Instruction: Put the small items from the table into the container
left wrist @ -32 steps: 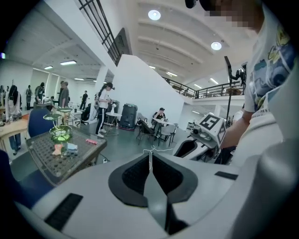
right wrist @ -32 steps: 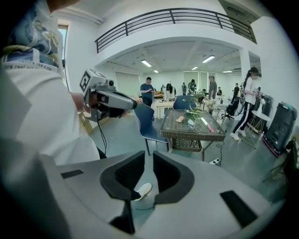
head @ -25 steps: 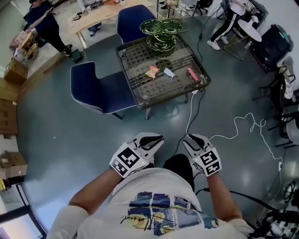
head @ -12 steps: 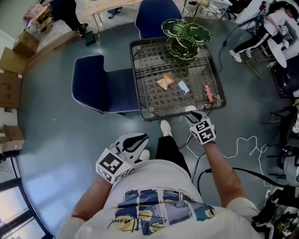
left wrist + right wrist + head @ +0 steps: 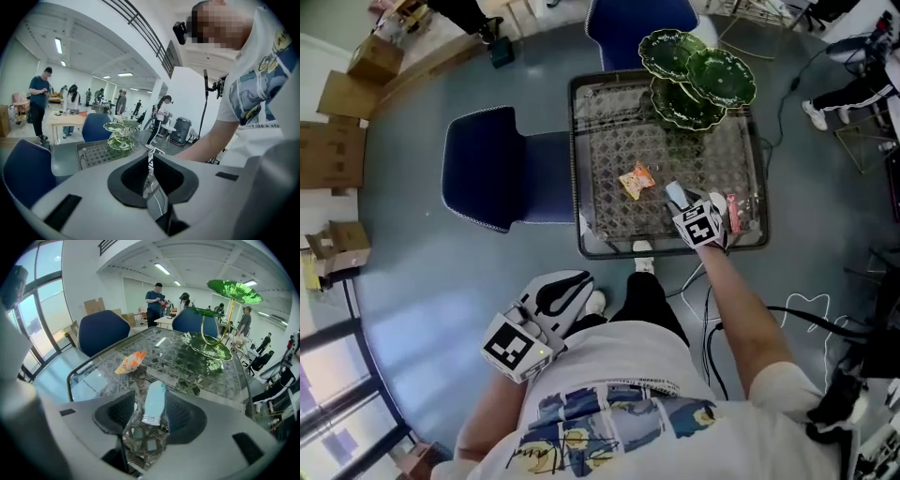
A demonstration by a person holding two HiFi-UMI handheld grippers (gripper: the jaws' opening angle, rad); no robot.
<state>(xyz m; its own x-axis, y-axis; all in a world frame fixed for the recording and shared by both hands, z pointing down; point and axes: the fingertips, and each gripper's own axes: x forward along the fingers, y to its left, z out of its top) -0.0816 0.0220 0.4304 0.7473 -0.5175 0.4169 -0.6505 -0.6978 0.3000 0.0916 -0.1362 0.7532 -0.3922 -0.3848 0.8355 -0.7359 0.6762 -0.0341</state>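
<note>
Right claw (image 5: 682, 204) (image 5: 152, 412) reaches over the near edge of the table (image 5: 581, 169) (image 5: 93, 378), angled down, jaws opening.

Table: square, clear glass top over a woven lattice, dark rim. Blue chair (image 5: 487, 169) stands just beside its left side.

Green tiered dish stand (image 5: 698, 80) (image 5: 206, 347) sits at the far right corner. It has glossy leaf-shaped dishes on a thin stem.

Orange packet (image 5: 636, 180) (image 5: 130, 362) is crumpled, mid-table. Pink packet (image 5: 732, 211) is slim and lies near the right rim. Light blue packet (image 5: 675, 193) (image 5: 154, 401) is a small flat sachet with a crimped white end, lying on the glass.

Right claw jaws are spread wide with the light blue packet lying between them. The pads flank it and do not squeeze it.

Left claw (image 5: 567, 291) (image 5: 151, 174) is held low by the person's side, off the table. Its jaws are drawn together to a sliver with nothing between.
</note>
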